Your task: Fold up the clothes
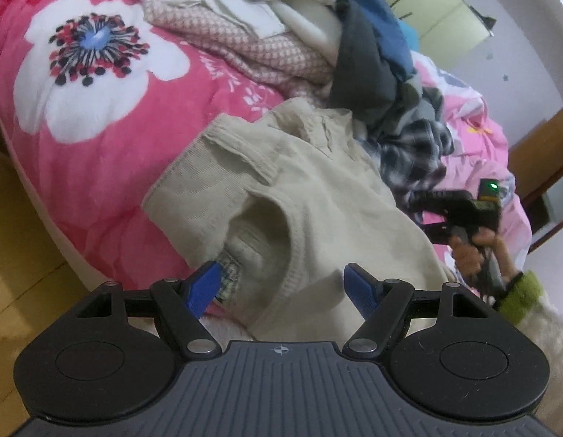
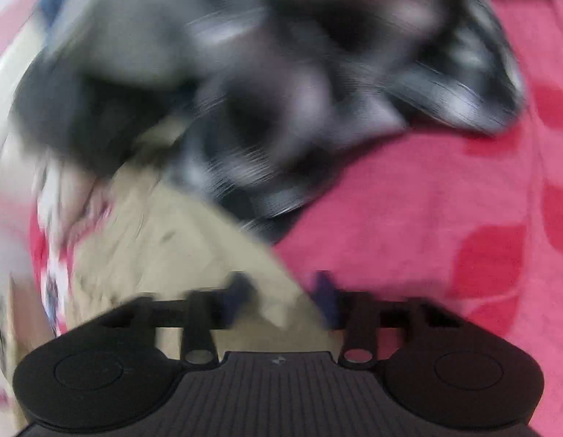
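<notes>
Left gripper (image 1: 281,287) stands open above the cream knitted sweater (image 1: 299,196) on the pink floral bed quilt (image 1: 99,167); right gripper (image 2: 283,298) pinches its corner. Piled clothes (image 1: 317,47) crowd beyond.

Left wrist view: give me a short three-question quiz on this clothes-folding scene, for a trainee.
1. True or false: the left claw is open.
2. Which garment lies right in front of it? A) beige sweater B) red towel C) yellow raincoat
3. Fill in: the pink bedspread shows a big white ____.
Key: 1 true; 2 A; 3 flower.
</notes>
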### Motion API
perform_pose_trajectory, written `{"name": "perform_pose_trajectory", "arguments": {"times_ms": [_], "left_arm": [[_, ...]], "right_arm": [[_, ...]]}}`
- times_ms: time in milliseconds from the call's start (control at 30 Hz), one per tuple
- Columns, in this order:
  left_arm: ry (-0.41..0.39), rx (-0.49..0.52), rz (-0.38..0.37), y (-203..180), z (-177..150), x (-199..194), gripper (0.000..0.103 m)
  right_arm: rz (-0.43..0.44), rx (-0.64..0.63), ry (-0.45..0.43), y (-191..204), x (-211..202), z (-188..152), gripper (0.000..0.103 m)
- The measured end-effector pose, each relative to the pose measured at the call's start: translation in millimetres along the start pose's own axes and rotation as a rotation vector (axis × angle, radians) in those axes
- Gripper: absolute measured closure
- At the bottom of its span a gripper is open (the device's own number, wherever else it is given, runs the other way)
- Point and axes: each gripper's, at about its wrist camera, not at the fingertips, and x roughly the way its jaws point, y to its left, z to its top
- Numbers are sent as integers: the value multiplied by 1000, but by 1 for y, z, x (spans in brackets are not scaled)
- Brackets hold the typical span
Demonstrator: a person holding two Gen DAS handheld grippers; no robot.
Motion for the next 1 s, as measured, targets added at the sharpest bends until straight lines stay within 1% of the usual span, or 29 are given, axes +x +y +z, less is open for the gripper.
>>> {"name": "perform_pose_trajectory", "arguments": {"times_ms": [33, 100, 133, 200, 233, 267, 300, 367, 400, 433, 467, 533, 567, 600, 633, 700, 733, 767, 800, 833, 867, 900, 933, 967, 1000], "left_arm": [[1, -11, -5, 2, 1, 3, 28], [-1, -20, -11, 4, 3, 4, 28], [-8, -13, -13, 3, 4, 4, 28], [-26, 13, -20, 0, 5, 2, 28], [-34, 26, -23, -1, 5, 2, 28], [-39, 35, -27, -3, 6, 2, 28], [-42, 41, -32, -4, 7, 2, 28], [-40, 46, -37, -3, 7, 4, 28], [-37, 43, -36, -2, 8, 6, 28], [-33, 41, -35, -1, 8, 7, 28], [-29, 32, -37, 1, 8, 8, 28], [-23, 12, -46, 4, 9, 7, 28], [-25, 10, -48, 5, 10, 5, 28], [-30, 11, -52, 5, 10, 2, 28], [-35, 12, -56, 7, 11, 0, 28], [-47, 12, -62, 9, 12, -5, 28], [-52, 12, -61, 11, 13, -7, 28], [-59, 14, -54, 12, 14, -8, 28], [-67, 18, -43, 13, 15, -10, 28], [-80, 16, -33, 14, 16, -11, 28], [-95, 12, -22, 15, 16, -13, 28], [-110, 8, -12, 16, 17, -15, 28], [-130, 1, -7, 17, 17, -17, 28], [-143, -2, -7, 17, 17, -18, 28], [-151, -1, -9, 17, 17, -19, 28]], "right_arm": [[16, -35, 1, 10, -4, -7, 94], [1, -122, -86, 32, -27, -21, 95], [13, -179, -153, 44, -48, -28, 95], [41, -237, -286, 57, -93, -36, 95], [37, -275, -372, 62, -120, -39, 96], [23, -316, -424, 64, -136, -39, 96], [-22, -361, -469, 65, -148, -39, 97], [-176, -460, -517, 61, -147, -38, 98], [-279, -477, -489, 52, -128, -35, 97], [-383, -494, -460, 42, -110, -32, 93], [-487, -507, -423, 31, -91, -28, 83], [-698, -450, -237, -1, -44, -20, 83], [-750, -412, -195, -13, -35, -20, 83], [-742, -360, -203, -21, -37, -24, 83], [-679, -303, -253, -24, -50, -28, 83], [-569, -241, -372, -14, -80, -39, 83], [-513, -238, -446, -1, -97, -47, 80], [-447, -261, -476, 15, -105, -52, 78], [-379, -288, -500, 32, -112, -58, 78], [-289, -347, -462, 50, -112, -65, 77], [-199, -406, -424, 69, -111, -72, 74], [-110, -464, -382, 87, -110, -79, 67], [-39, -531, -319, 105, -100, -85, 64], [0, -596, -272, 123, -88, -94, 64], [13, -662, -242, 141, -73, -106, 64]]}}
